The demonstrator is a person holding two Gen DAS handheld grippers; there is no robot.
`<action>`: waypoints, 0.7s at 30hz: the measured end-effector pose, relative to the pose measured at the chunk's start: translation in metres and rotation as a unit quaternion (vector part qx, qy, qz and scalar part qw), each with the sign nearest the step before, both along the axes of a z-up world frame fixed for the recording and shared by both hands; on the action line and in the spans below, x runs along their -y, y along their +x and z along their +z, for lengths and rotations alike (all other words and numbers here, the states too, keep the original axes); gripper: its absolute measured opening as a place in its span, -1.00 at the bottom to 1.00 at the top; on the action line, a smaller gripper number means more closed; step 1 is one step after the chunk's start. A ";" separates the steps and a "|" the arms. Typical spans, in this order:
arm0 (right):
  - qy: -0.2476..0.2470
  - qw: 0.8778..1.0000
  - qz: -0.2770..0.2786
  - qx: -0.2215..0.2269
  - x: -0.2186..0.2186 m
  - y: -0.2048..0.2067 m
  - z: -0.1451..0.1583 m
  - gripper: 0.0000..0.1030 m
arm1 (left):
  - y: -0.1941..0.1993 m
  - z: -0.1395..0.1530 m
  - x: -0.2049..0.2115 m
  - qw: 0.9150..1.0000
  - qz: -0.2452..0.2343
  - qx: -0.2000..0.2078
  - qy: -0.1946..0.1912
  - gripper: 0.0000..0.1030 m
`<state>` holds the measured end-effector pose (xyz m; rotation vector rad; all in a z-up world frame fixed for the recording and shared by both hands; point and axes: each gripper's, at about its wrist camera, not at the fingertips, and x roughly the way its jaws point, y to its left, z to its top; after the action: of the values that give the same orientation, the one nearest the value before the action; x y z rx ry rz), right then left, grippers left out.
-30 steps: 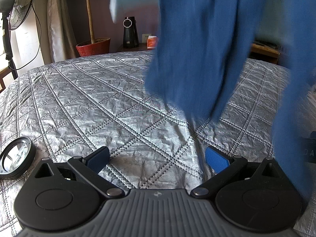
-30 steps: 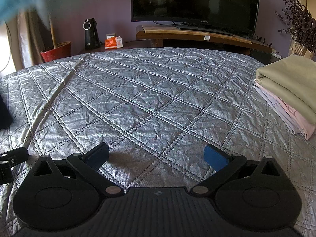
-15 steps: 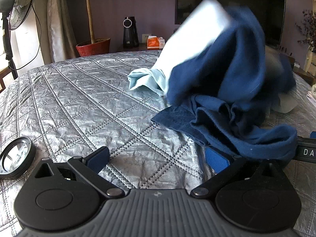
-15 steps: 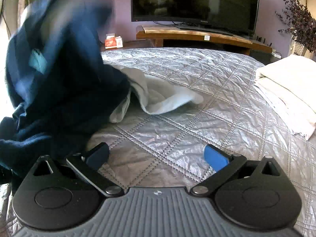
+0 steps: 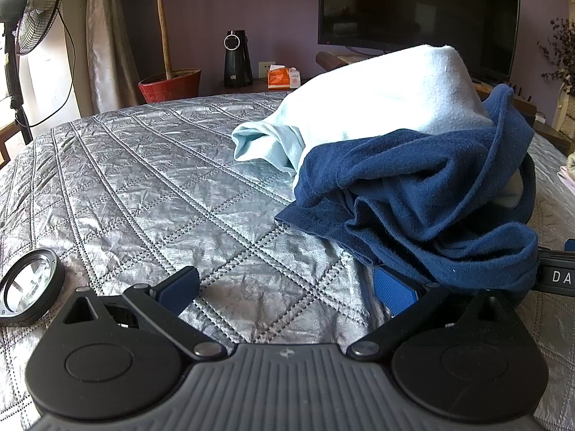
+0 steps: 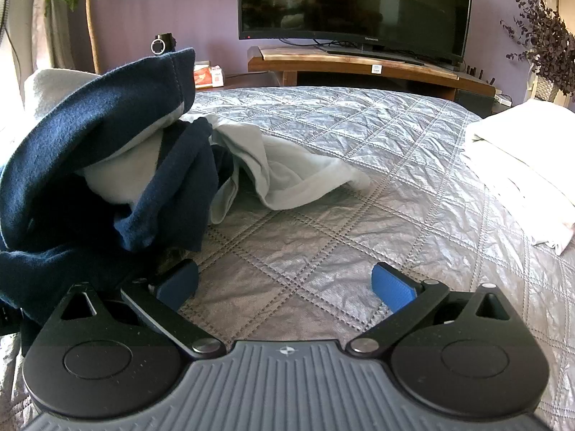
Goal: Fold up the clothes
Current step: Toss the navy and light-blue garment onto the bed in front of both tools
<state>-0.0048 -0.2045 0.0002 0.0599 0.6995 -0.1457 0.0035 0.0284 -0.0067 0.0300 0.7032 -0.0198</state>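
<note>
A crumpled garment in navy blue (image 5: 424, 194) and pale blue (image 5: 377, 97) lies heaped on the silver quilted bed (image 5: 151, 186). In the left wrist view it sits ahead and to the right, its navy hem draped over the right finger. My left gripper (image 5: 285, 287) is open and holds nothing. In the right wrist view the same garment (image 6: 97, 165) fills the left side, with its pale part (image 6: 287, 172) spread toward the middle. Navy cloth rests over the left linkage of my right gripper (image 6: 285, 285), which is open and empty.
A stack of folded light clothes (image 6: 521, 165) lies at the bed's right edge. A round lens-like object (image 5: 27, 285) rests on the quilt at left. Beyond the bed are a TV on a wooden stand (image 6: 355, 0), a potted tree (image 5: 169, 82) and a standing fan (image 5: 32, 7).
The garment dropped from the air onto the bed between the two grippers and settled into a heap. Neither gripper has moved or changed its opening.
</note>
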 end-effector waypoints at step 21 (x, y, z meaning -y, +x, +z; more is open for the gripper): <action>0.000 1.000 0.000 0.000 0.000 0.000 0.000 1.00 | -0.001 0.001 -0.002 1.000 -0.001 0.000 0.000 1.00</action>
<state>-0.0047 -0.2045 0.0001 0.0600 0.6994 -0.1460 0.0023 0.0309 -0.0062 0.0303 0.7033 -0.0221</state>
